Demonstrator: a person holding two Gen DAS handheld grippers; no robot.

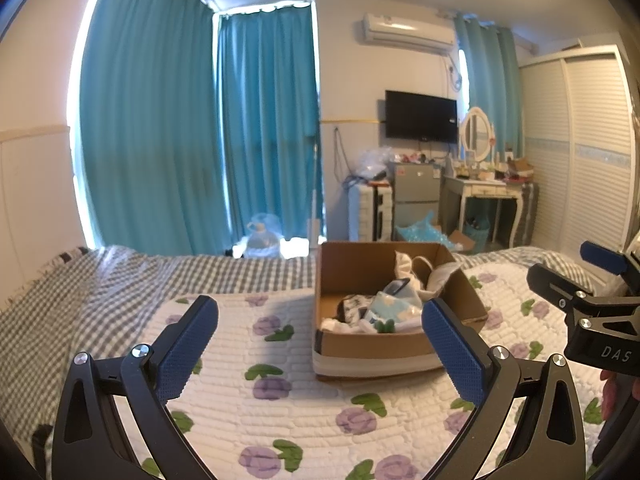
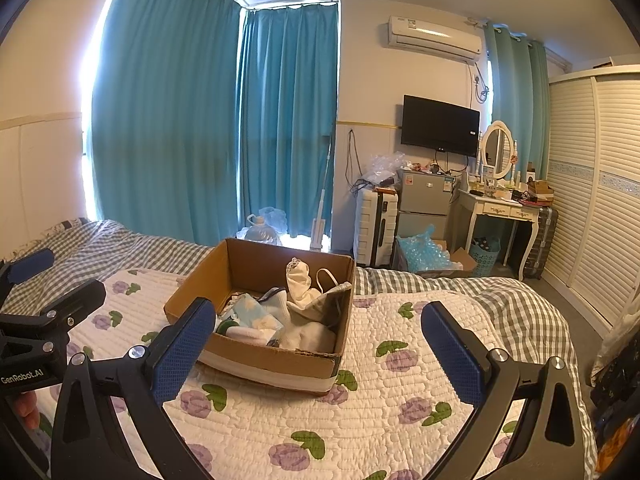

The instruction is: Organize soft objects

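My left gripper (image 1: 320,332) and right gripper (image 2: 316,336) both hang with fingers spread wide, holding nothing, above the flowered quilt (image 1: 288,408). Just beyond them sits the cardboard box (image 2: 276,364), right of my left fingers and left of centre between my right ones, with the soft clothes (image 2: 304,320) piled inside. Farther off hang teal curtains (image 1: 160,120).

Cardboard box (image 2: 276,354) sat on the floral quilt (image 2: 360,420), top open. Soft items (image 2: 280,316) filled its floor, piled highest toward the right wall; the rear left corner showed bare cardboard. Quilt lay bare in front of the box and to both sides. Left gripper (image 1: 320,344) and right gripper (image 2: 316,344) hung before the box with fingers spread wide, nothing between them. Box walls blocked side entry.
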